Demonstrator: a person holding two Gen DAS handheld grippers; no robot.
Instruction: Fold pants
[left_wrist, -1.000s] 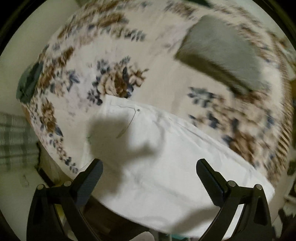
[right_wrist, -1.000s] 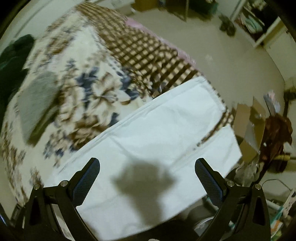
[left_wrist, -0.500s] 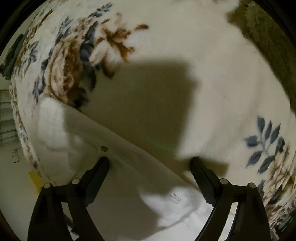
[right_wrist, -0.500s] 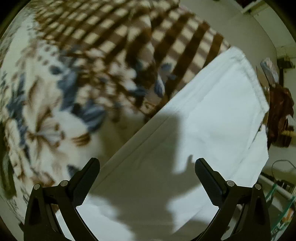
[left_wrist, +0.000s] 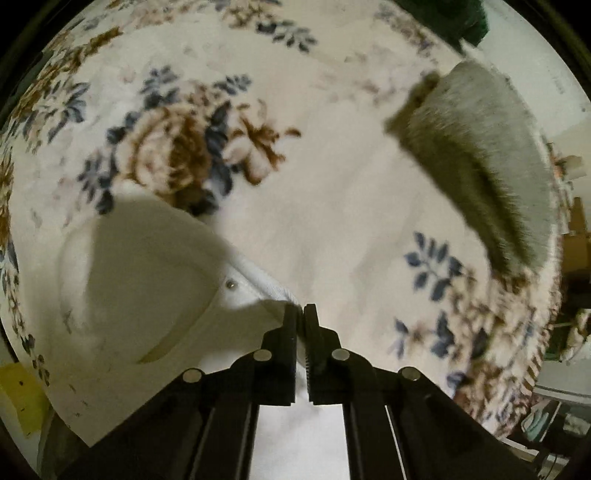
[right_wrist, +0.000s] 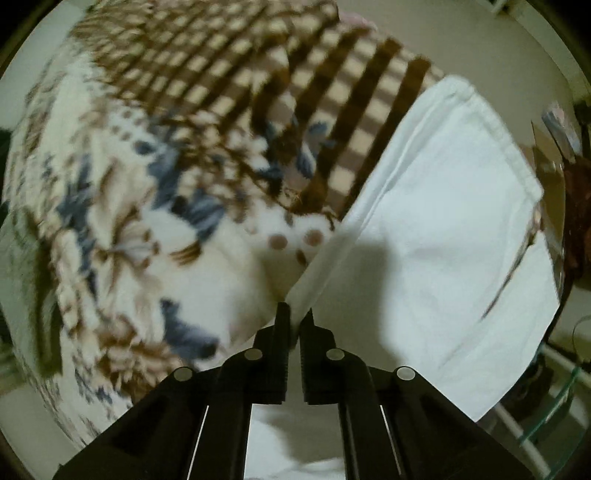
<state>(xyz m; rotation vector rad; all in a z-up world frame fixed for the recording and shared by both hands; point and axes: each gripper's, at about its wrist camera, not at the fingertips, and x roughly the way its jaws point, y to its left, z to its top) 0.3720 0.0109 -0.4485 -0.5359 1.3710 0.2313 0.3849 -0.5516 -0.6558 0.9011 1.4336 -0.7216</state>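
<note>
White pants (left_wrist: 147, 280) lie on a floral blanket (left_wrist: 332, 192) on a bed. In the left wrist view the waist end shows, with a small metal rivet and a pocket seam. My left gripper (left_wrist: 300, 312) is shut on the pants' far edge near the waist. In the right wrist view the pants (right_wrist: 436, 229) stretch to the right, leg hems at the far right. My right gripper (right_wrist: 295, 314) is shut on the long far edge of the leg.
A grey folded cloth (left_wrist: 480, 147) lies on the blanket at the right of the left wrist view. A dark green garment (left_wrist: 443, 18) is at the top. The blanket has a brown checked border (right_wrist: 295, 74). Floor and clutter (right_wrist: 576, 206) lie beyond the bed's right edge.
Both grippers were open above the pants. They came down to the far edge and have closed on the fabric.
</note>
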